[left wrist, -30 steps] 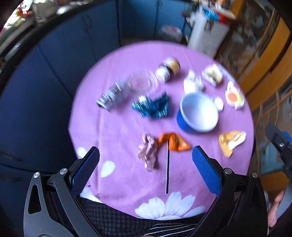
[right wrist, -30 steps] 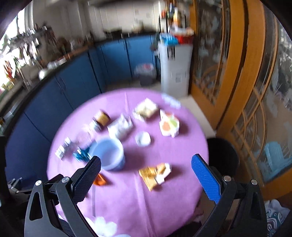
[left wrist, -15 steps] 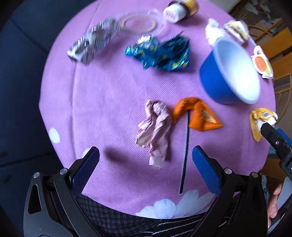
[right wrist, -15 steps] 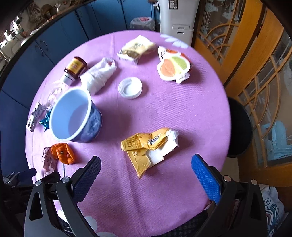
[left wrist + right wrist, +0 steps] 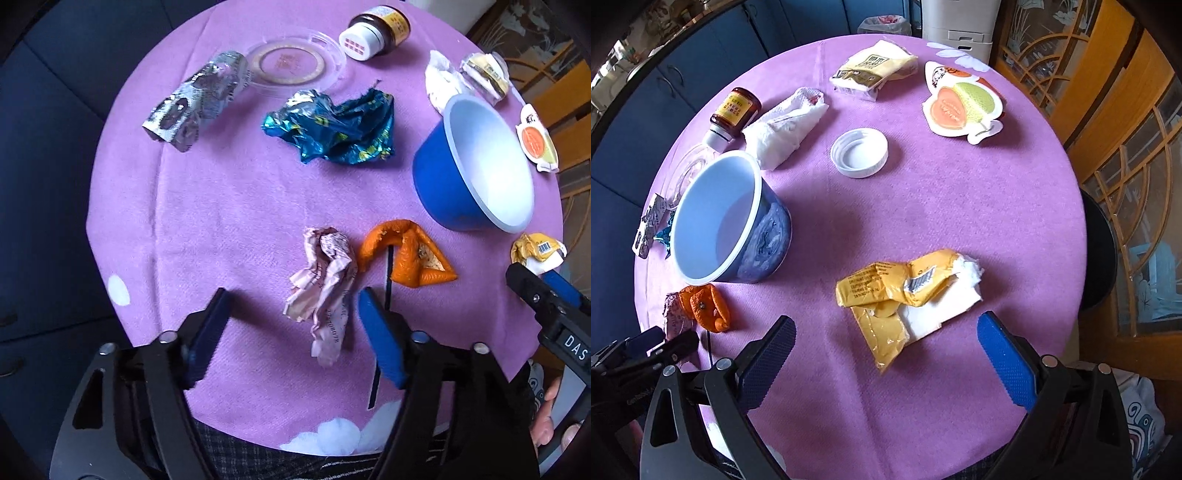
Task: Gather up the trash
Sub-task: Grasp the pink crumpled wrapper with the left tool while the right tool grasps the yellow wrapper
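A round table with a purple cloth (image 5: 229,206) holds scattered trash and a blue bowl (image 5: 476,166), white inside, also in the right wrist view (image 5: 727,218). My left gripper (image 5: 295,328) is open, its jaws on either side of a crumpled pink wrapper (image 5: 325,288), low over the cloth. An orange peel (image 5: 410,254) lies just right of it. My right gripper (image 5: 886,354) is open, just in front of a yellow wrapper (image 5: 905,291) with white paper.
Further trash: a blue foil wrapper (image 5: 332,125), a silver foil pack (image 5: 195,99), a clear lid (image 5: 291,66), a brown jar (image 5: 735,110), a white tissue (image 5: 786,125), a white cap (image 5: 858,151), a fruit-print lid (image 5: 960,103), a yellow packet (image 5: 875,68). Blue cabinets stand behind.
Both grippers have come down closer to the table. My left jaws have narrowed and now bracket the pink wrapper. The right gripper is nearer the yellow wrapper.
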Motion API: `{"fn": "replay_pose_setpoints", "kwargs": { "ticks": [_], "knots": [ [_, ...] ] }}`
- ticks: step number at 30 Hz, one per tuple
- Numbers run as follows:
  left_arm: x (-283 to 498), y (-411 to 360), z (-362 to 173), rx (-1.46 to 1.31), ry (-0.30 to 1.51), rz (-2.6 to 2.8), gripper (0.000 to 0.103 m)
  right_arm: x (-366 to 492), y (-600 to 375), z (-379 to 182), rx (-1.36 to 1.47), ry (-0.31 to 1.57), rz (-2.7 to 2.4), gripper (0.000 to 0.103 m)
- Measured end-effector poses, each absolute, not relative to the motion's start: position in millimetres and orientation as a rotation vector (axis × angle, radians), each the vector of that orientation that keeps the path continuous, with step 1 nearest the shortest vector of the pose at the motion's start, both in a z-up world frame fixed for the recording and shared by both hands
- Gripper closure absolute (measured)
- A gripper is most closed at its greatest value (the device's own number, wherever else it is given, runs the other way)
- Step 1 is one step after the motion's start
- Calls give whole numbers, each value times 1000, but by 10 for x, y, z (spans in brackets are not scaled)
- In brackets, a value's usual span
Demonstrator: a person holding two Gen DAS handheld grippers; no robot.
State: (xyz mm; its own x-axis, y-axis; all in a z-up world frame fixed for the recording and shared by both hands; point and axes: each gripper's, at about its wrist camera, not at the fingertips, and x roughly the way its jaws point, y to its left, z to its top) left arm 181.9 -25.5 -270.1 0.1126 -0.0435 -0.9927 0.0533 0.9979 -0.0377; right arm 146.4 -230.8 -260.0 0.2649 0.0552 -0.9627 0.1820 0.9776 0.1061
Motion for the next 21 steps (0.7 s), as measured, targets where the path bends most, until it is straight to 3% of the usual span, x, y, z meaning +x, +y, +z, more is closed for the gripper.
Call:
{"fn": "replay_pose_setpoints", "kwargs": {
  "ticks": [2,3,4,5,6,9,21],
  "knots": [
    [1826,-185,-2693,1,1450,-62,42,1468,-2316,-2626,196,1314,-90,39],
    [1850,-182,-2665,7,1443,-52,50,1467,-2311,-2615,196,1308,-83,51],
    [1833,-148,-2667,12,1437,-48,58,1466,-2309,-2612,183,1305,-96,56],
    [1835,-132,-2650,20,1432,-35,61,1460,-2318,-2590,184,1292,-98,67],
    [1835,-100,-2626,18,1427,-29,65,1460,-2319,-2582,195,1286,-84,86],
    [1862,-18,-2589,-37,1422,-47,81,1440,-2276,-2576,187,1289,-63,92],
    [1630,69,-2110,-29,1264,-4,86,1342,-2235,-2300,166,1165,-36,95]
  ]
}}
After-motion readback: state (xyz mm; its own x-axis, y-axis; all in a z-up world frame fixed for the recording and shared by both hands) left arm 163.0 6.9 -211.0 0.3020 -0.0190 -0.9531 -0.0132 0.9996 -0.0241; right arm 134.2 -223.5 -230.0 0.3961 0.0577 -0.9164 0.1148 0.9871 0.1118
